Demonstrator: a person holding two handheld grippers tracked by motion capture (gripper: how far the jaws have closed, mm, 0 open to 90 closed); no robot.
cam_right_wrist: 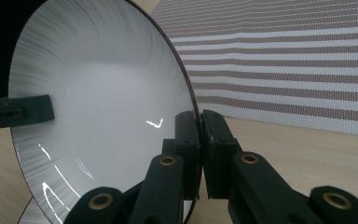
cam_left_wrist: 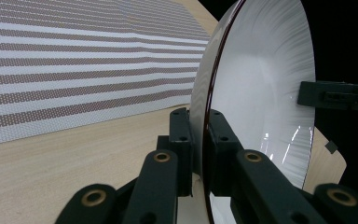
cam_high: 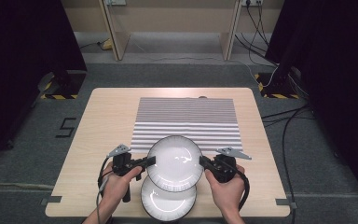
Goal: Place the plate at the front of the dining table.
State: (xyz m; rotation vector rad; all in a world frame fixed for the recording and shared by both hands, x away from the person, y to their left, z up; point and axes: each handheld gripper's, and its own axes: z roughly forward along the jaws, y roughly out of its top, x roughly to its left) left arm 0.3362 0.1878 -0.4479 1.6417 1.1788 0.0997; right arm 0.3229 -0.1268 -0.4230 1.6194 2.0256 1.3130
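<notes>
High view: nearest the surface's (cam_high: pixel 98 116) front edge lies a second plate (cam_high: pixel 168 203), half covered by the white plate (cam_high: pixel 175 163) held level above it. The left claw (cam_high: pixel 150 161) and right claw (cam_high: pixel 204 161) pinch its opposite rims. Just beyond lies a striped mat (cam_high: pixel 186 122).

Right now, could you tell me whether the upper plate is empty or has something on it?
Empty. The upper plate shows a bare white glossy face with light reflections in the high view and in both gripper views.
</notes>
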